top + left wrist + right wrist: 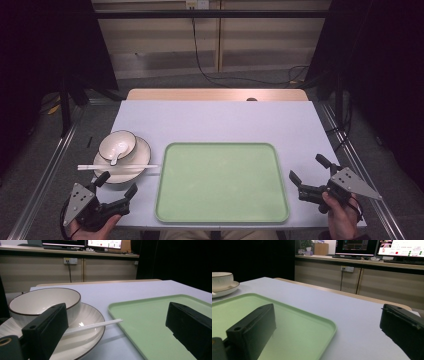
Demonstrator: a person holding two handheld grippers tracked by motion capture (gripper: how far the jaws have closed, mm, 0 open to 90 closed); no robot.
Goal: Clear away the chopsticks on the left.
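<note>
The left gripper (116, 186) is held with jaws spread and empty just short of the plate (141, 150), on which the bowl (118, 144) and chopsticks (118, 167) rest beside the empty green tray (222, 182). An approach is judged underway; next, the plate rim must be pinched. The right gripper (307, 172) is held spread too.

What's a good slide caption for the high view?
Open left gripper and right gripper flank an empty green tray; bowl, plate, chopsticks at left.

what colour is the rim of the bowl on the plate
Dark brown to black, a thin line round the white bowl; it shows best in the left gripper view.
</note>
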